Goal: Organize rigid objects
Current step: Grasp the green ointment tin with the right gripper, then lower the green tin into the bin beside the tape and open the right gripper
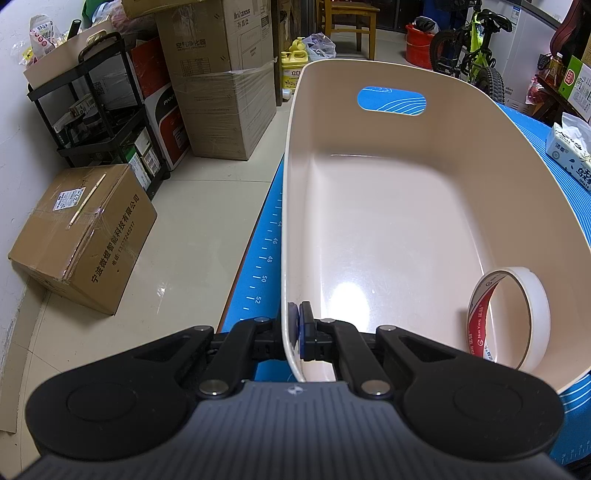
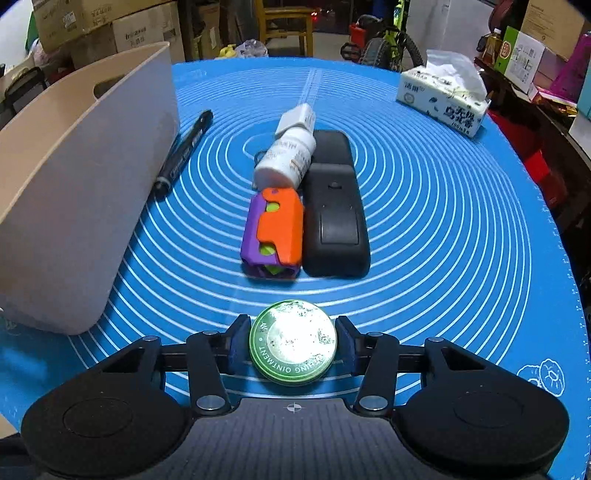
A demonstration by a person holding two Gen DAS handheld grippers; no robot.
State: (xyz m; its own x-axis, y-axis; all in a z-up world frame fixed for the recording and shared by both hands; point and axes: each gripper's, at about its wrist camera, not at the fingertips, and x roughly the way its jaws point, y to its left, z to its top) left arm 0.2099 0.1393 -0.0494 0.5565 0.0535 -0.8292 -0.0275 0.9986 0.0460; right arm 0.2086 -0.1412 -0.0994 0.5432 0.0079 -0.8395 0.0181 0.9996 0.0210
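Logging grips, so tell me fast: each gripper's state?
Left gripper: shut on bin wall.
Right gripper: shut on tin.

Glare is washing out the lid print of the round green ointment tin (image 2: 293, 343). The white plastic bottle (image 2: 286, 158) is hiding part of the white charger block (image 2: 297, 117) behind it.

A cluttered home storeroom: stacked cardboard boxes (image 1: 218, 74), a black shelf rack (image 1: 107, 110), a child's bicycle (image 1: 472, 48), a wooden chair (image 1: 351, 22) and a red bucket (image 1: 419, 44) crowd the tiled floor (image 1: 192, 229).
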